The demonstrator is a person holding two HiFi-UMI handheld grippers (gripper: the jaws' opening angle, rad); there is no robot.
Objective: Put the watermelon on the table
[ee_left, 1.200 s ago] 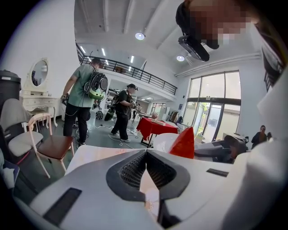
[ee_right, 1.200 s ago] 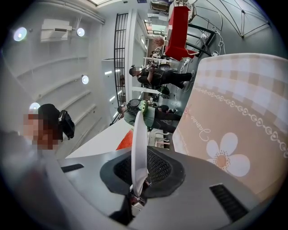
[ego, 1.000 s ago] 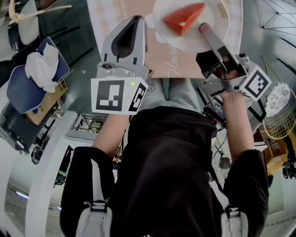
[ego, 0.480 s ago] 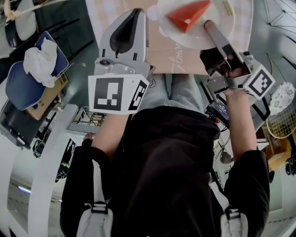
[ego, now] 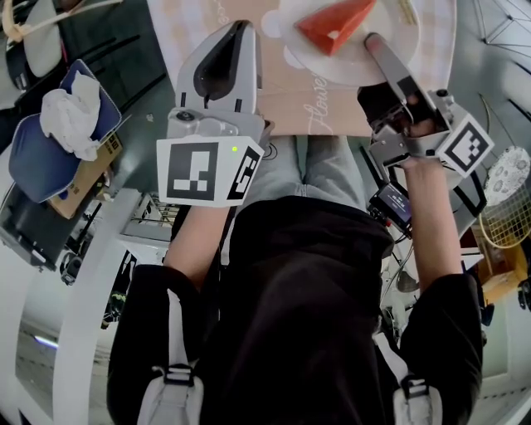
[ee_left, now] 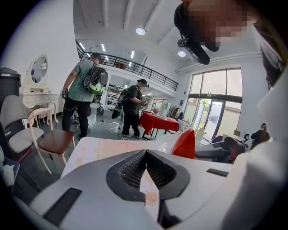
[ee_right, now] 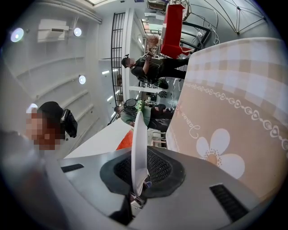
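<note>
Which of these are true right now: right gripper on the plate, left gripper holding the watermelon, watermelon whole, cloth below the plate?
The right gripper clamps the plate by its rim: true.
The left gripper holds the watermelon: false; its jaws are shut on nothing, and the watermelon lies on the plate.
The watermelon is whole: false; it is a red wedge.
A flower-printed cloth lies below the plate: true.

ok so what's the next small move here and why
Probably lower the right gripper until the plate sits flat on the checked cloth: its jaws clamp the rim, the watermelon lies on it, and the right gripper view shows a gap under the plate.
</note>
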